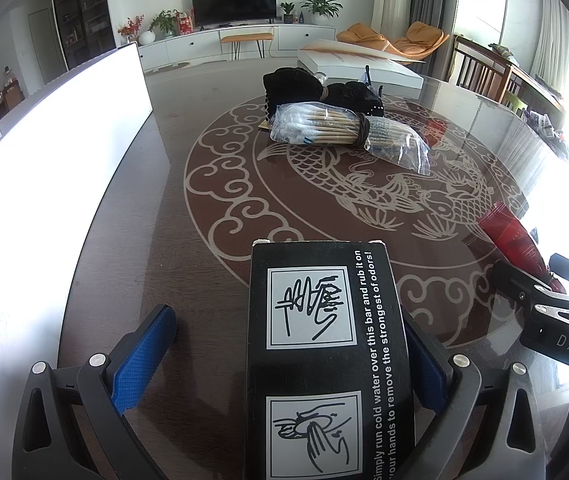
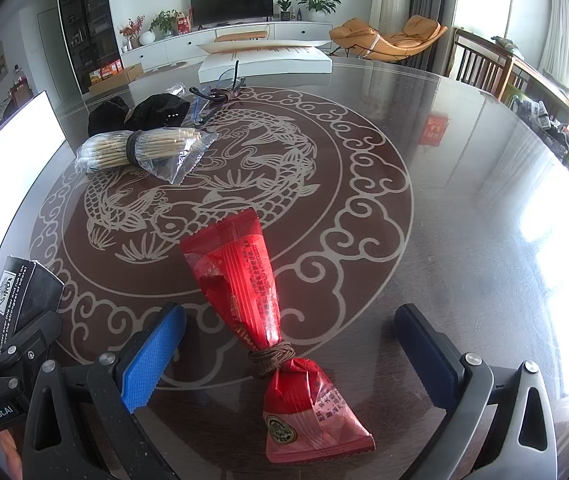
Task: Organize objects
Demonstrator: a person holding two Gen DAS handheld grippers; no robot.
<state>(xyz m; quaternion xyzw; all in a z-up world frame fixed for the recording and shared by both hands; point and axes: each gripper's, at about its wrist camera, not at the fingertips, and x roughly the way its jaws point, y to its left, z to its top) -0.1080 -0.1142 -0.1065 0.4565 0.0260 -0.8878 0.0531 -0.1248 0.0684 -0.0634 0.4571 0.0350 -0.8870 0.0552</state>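
The left gripper [image 1: 288,344] has its blue-padded fingers [image 1: 140,356] spread wide, with a black box [image 1: 324,360] printed with hand-washing drawings lying between them; the box sits against the right pad while a clear gap of table shows between it and the left pad, so it is not clamped. The right gripper [image 2: 288,344] also stands wide open, straddling a red packet [image 2: 244,280] tied with brown cord, which lies flat on the glass-topped table [image 2: 464,200] and touches neither pad. Further across the fish-patterned tabletop, a clear bag of wooden sticks [image 2: 140,148] bound with a band lies well apart from both grippers, with black cloth items [image 2: 156,112] just behind it and a white flat box [image 2: 264,64] near the far edge. A bright white panel [image 1: 64,140] borders the left side. The right half of the table is open, bare surface out to its curved edge
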